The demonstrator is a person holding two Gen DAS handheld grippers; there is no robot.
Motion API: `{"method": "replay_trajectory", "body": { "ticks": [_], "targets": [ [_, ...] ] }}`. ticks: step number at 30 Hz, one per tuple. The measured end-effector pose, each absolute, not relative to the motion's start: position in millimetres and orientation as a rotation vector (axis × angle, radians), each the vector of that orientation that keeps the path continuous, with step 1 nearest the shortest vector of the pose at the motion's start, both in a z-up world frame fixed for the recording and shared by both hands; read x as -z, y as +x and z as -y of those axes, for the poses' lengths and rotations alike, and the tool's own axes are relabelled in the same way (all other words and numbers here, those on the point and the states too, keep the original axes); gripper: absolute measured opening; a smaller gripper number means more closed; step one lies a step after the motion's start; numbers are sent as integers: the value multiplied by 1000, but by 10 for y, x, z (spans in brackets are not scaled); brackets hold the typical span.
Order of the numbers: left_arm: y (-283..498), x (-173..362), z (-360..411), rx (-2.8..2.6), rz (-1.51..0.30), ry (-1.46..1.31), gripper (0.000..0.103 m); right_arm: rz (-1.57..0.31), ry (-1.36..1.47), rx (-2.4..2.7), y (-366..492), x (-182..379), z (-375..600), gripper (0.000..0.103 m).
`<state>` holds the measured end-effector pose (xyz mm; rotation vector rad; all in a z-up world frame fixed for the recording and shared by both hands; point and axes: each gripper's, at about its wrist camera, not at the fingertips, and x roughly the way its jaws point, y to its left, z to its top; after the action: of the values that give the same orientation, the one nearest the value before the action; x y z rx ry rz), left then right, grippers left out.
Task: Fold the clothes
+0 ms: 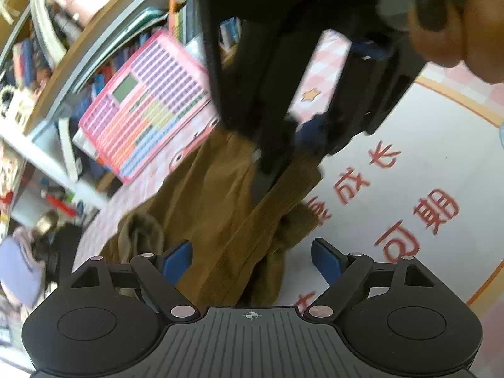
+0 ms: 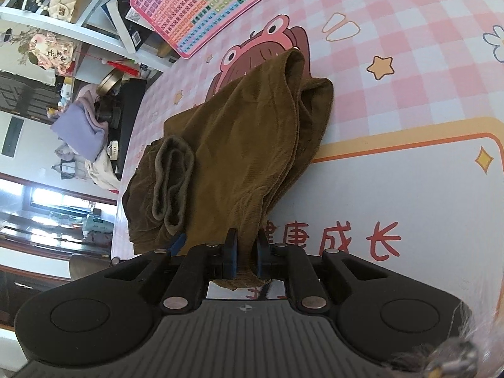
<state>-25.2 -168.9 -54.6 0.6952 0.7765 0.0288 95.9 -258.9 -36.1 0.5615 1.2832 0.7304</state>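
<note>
Right claw (image 2: 246,253) is clamped on a bunched edge of the brown garment (image 2: 239,145); cloth fills the gap between the blue pads (image 2: 231,252) and a bit hangs out behind them. From that pinch the fabric runs up and away, lifted at my end, the rest heaped on the table (image 2: 409,173). A ribbed cuff or waistband (image 2: 171,186) lies folded on top of the heap, left side of the right wrist view.

Left claw (image 1: 252,261) is wide, nothing between its pads (image 1: 178,260). It hangs above the same garment (image 1: 220,195), not touching as far as I can tell. The left wrist view is motion-blurred; the right claw (image 1: 267,157) shows at its top as a dark shape reaching down onto the cloth.

Table cover is pink check with a white panel and red characters. A pink keyboard-chart board (image 2: 208,3) leans at the far edge against the shelves (image 2: 63,25).
</note>
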Motion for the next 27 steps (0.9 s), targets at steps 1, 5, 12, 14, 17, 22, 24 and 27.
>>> {"method": "replay_trajectory", "body": {
  "ticks": [1, 5, 12, 14, 17, 22, 24, 27],
  "targets": [
    [-247, 551, 1718, -19, -760, 710, 72, -1279, 554, -737, 956, 348, 2585, 10],
    [-207, 568, 1763, 32, -759, 721, 21, -1287, 567, -730, 987, 363, 2624, 30],
    [-271, 285, 1607, 11, -706, 565, 8, -1335, 705, -657, 1136, 547, 2781, 66],
    [-320, 176, 1542, 7, -696, 493, 8, -1342, 779, -647, 1200, 608, 2808, 67],
    [-369, 79, 1460, 6, -695, 399, 8, -1339, 901, -617, 1331, 699, 2817, 67],
    [-454, 5, 1419, 19, -693, 346, 8, -1331, 1015, -561, 1525, 812, 2802, 63],
    [-468, -8, 1382, 27, -698, 338, 8, -1325, 1018, -543, 1573, 815, 2817, 46],
    [-496, -15, 1353, 44, -710, 309, 8, -1292, 1025, -541, 1574, 791, 2897, 19]
  ]
}}
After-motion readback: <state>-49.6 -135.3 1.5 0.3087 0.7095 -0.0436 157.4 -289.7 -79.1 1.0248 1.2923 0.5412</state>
